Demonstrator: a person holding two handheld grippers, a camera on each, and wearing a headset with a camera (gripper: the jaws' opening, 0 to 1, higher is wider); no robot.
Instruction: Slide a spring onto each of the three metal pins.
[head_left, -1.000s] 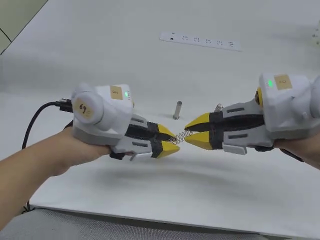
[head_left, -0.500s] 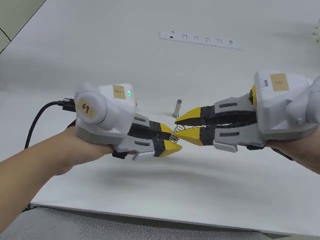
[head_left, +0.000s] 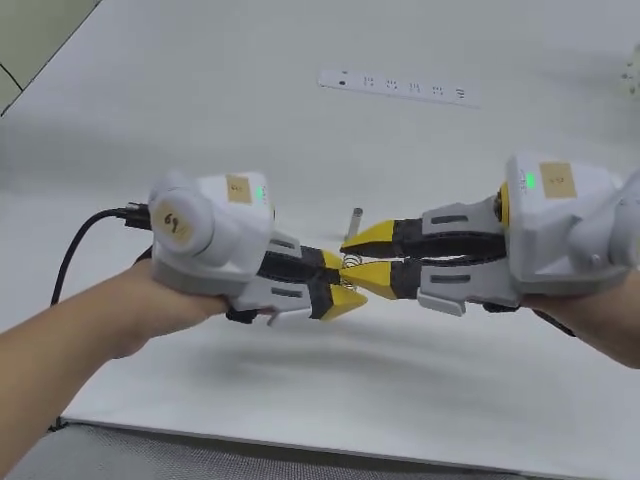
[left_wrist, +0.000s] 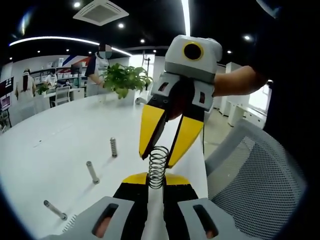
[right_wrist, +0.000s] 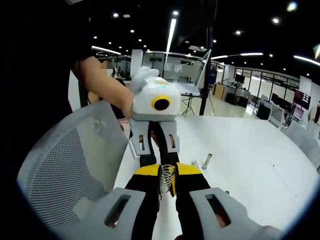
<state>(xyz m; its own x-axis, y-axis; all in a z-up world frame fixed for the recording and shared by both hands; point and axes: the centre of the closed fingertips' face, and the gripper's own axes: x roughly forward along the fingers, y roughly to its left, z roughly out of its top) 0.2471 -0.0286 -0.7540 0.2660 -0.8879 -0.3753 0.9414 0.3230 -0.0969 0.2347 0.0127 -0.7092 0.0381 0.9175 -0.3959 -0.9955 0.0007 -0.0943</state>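
White tabletop (head_left: 200, 90) runs under both grippers, and one power strip (head_left: 400, 85) lies at its far side. Two hands hold the two grippers nose to nose above the near part of the table.

The left gripper (left_wrist: 156, 179) is clenched on the lower end of one spring (left_wrist: 158, 165), which sticks straight out from its yellow tips. The right gripper (left_wrist: 159, 159) faces it with jaws spread, one yellow tip on either side of the spring's free end. Whether those tips touch the coil cannot be told. In the right gripper view the same spring stands in the gap between that gripper's own parted jaws.

Three metal pins show on the table in the left gripper view. The far pin (left_wrist: 113, 147) stands upright with a second spring around it. The middle pin (left_wrist: 92, 172) is bare. The near pin (left_wrist: 54, 210) is bare too and looks strongly tilted, though the fisheye may account for that. Just beside the near pin lies what looks like a loose third spring (left_wrist: 70, 223), too small to be sure of. In the head view the middle pin (head_left: 356, 220) stands upright just beyond the meeting jaws.

One mesh-backed chair (left_wrist: 250, 170) sits at the table's edge, and one potted plant (left_wrist: 124, 79) stands at the table's far end.
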